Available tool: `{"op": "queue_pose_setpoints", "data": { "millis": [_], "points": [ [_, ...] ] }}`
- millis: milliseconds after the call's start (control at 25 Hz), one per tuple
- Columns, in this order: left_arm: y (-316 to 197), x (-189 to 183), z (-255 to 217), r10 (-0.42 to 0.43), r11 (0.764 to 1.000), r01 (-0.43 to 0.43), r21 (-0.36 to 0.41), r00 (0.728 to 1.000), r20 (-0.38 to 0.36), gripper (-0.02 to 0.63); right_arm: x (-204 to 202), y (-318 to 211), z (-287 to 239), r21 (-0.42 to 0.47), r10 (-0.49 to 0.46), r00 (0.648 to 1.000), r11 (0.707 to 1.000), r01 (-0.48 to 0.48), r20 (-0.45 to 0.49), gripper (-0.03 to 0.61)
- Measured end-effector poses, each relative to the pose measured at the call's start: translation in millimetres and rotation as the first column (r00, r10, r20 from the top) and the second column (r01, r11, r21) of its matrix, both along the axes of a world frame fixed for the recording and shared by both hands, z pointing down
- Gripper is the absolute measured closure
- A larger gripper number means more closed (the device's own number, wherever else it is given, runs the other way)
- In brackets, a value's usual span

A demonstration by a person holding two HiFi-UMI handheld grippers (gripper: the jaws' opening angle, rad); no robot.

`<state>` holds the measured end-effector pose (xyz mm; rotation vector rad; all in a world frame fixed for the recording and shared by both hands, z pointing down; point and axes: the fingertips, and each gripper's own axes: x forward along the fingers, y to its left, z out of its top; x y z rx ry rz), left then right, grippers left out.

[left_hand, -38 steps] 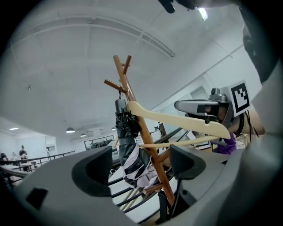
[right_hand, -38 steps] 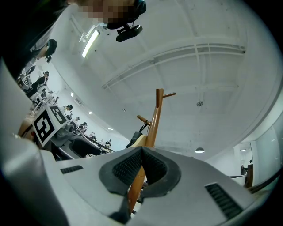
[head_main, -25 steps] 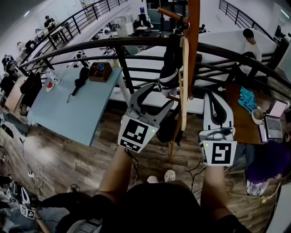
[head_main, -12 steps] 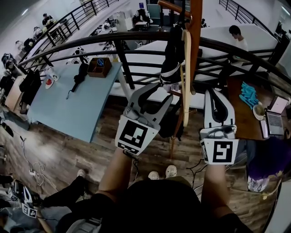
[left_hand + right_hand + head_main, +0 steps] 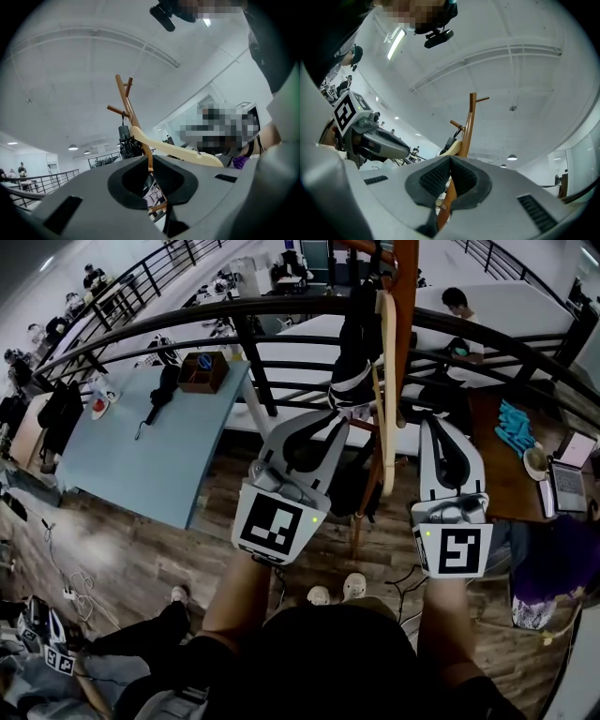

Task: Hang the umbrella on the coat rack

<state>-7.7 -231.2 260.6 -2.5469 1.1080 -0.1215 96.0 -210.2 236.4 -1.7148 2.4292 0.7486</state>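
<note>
Honestly, looks pretty much done: the umbrella (image 5: 356, 343) hangs from a peg on the coat rack (image 5: 401, 296), just above and past the left gripper (image 5: 336, 420), whose fingers have just been closing on nothing. The right gripper (image 5: 434, 427) has its fingers pinched together too, empty. Only backing away seems left.

Pretty sure this is an open-plan office, up on a mezzanine: curved black metal railing (image 5: 255, 367), open silver laptop (image 5: 570, 486) on a brown wooden desk (image 5: 497, 493), people (image 5: 457, 302) working at tables below.

Floor (image 5: 141, 559): dark wood planks.
Railing (image 5: 255, 367): black metal, curved.
Furniture: pale blue table (image 5: 159, 456) at left, brown desk (image 5: 497, 474) at right.
Ceiling (image 5: 70, 70): white, round lamps (image 5: 72, 147) lit.
</note>
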Motion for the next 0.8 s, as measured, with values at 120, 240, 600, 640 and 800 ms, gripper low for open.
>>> {"op": "queue_pose_setpoints", "data": {
  "millis": [120,240,600,640,800],
  "points": [
    [0.9,2.1,-2.8,0.006,1.0,-0.006,0.018,1.0,-0.027,0.588,-2.1,-0.8,0.5,-0.001,-0.004,1.0,1.0,0.004,-0.004,0.551],
    [2.9,3.3,-4.8,0.006,1.0,-0.005,0.031,1.0,-0.028,0.6,-4.1,-0.3,0.5,0.003,-0.009,1.0,1.0,0.009,-0.008,0.551],
    [14.8,10.5,-7.9,0.013,0.999,-0.012,0.051,1.0,-0.025,0.601,-4.8,7.7,2.9,0.006,-0.015,1.0,1.0,0.015,-0.014,0.551],
    [15.6,12.1,-7.7,0.015,0.999,-0.014,0.052,1.0,-0.024,0.601,-4.5,7.9,4.3,-0.001,-0.015,1.0,1.0,0.015,-0.012,0.551],
    [19.2,18.8,-6.7,0.02,0.998,-0.019,0.063,1.0,-0.017,0.601,-1.9,10.3,6.0,-0.002,-0.016,1.0,1.0,0.016,-0.014,0.551]
  ]
}}
